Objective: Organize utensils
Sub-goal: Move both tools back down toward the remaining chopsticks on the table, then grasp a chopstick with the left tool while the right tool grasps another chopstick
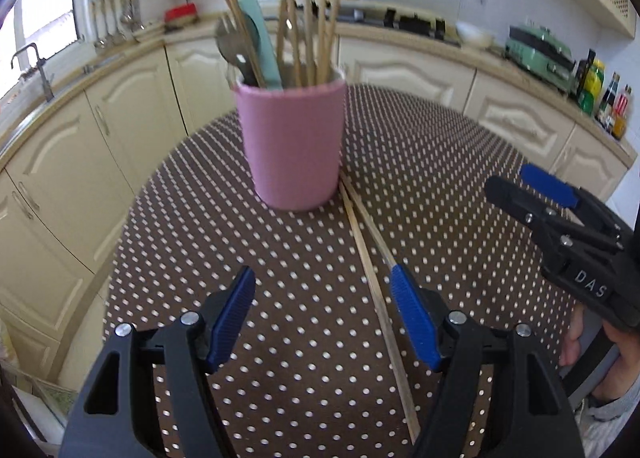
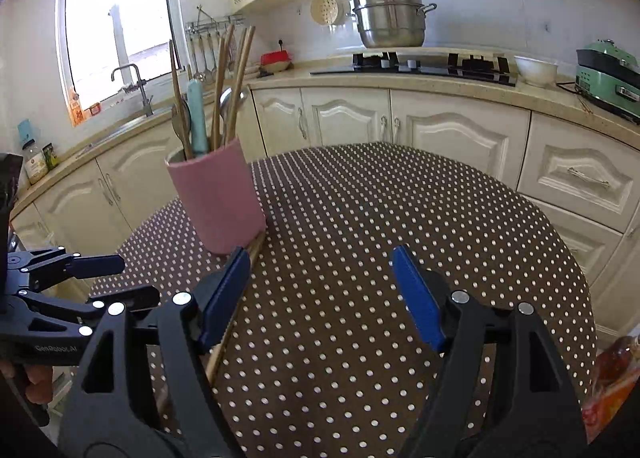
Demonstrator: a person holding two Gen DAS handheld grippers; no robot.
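Both grippers gape wide and hold nothing: the left gripper (image 1: 322,278) hovers over the dotted table (image 1: 440,162), the right gripper (image 2: 320,258) beside it. Two chopsticks (image 1: 366,242) lie ahead of the left gripper, just inside its right finger, reaching one pink cup (image 1: 294,146) of utensils.

Dotted brown table (image 1: 420,162) with pink cup (image 1: 294,146) and two loose chopsticks (image 1: 370,270) touching it.

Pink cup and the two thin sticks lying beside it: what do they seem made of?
Pink cup: matte, uniform surface with no glare, probably plastic or silicone, though ceramic cannot be ruled out. Two thin sticks: pale tan, dull and straight, apparently bamboo or wooden chopsticks.
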